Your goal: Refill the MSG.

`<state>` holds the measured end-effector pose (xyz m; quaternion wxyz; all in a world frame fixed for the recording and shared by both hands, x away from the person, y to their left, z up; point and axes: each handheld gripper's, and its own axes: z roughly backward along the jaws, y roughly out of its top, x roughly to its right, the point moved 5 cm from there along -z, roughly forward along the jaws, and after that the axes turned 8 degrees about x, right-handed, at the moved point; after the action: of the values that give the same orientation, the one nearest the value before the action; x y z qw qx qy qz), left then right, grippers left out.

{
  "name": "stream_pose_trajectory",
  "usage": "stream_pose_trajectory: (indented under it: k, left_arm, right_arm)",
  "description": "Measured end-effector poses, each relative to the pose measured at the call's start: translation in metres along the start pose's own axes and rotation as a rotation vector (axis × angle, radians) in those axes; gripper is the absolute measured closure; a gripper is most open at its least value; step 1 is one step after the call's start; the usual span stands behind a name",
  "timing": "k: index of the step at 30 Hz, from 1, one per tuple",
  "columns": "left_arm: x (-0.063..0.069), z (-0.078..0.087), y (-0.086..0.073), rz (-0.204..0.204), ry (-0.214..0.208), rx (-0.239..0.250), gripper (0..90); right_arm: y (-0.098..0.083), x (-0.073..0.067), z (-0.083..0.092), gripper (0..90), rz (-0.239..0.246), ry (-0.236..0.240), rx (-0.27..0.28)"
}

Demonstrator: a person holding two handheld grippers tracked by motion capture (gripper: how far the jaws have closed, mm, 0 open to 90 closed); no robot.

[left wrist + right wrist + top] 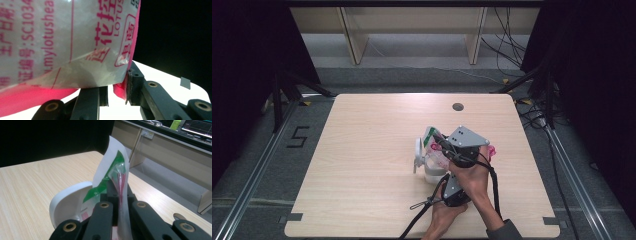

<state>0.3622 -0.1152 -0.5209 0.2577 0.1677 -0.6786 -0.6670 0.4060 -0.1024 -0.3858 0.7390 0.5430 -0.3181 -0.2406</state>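
Pink-printed plastic bag (62, 45) hangs over a white dispenser (424, 162) near the tabletop's (362, 165) middle, both the left gripper (117, 92) and right gripper (120, 202) clamped on it.

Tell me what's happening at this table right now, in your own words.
A person is working with two handheld grippers near the middle of the light wooden table. The left gripper has its jaws around the edge of a pink-and-clear printed plastic bag. The right gripper is shut on the thin top of a clear plastic packet with a green-and-white label. A white rounded container stands just beside it.
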Motion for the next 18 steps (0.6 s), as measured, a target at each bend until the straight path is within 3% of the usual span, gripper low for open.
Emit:
stream_pose_trajectory:
  k: [3,10,11,13,14,18]
  left_arm:
    - [0.0011,-0.0005,0.0010,0.020,-0.005,0.017,74.9]
    - [0.0012,-0.0006,0.0008,0.020,-0.004,0.019,74.9]
    - [0.0014,-0.0006,0.0008,0.020,-0.003,0.019,74.9]
    - [0.0013,-0.0002,0.0011,0.017,-0.005,0.017,74.9]
    - [0.0013,-0.0005,0.0010,0.020,-0.002,0.018,74.9]
    - [0.0013,0.0001,0.0009,0.017,0.002,0.014,74.9]
  right_arm:
    - [-0.0004,0.0005,-0.0002,89.9,0.000,-0.009,-0.001]
    - [-0.0012,-0.0024,-0.0002,89.9,-0.020,0.017,-0.014]
    - [-0.0003,-0.0004,0.0003,89.9,-0.001,0.006,-0.005]
    - [-0.0010,-0.0016,0.0005,89.9,-0.026,0.011,-0.017]
    - [-0.0003,0.0010,-0.0006,89.9,0.000,-0.007,-0.001]
    - [-0.0009,0.0000,0.0007,89.9,-0.017,0.005,-0.016]
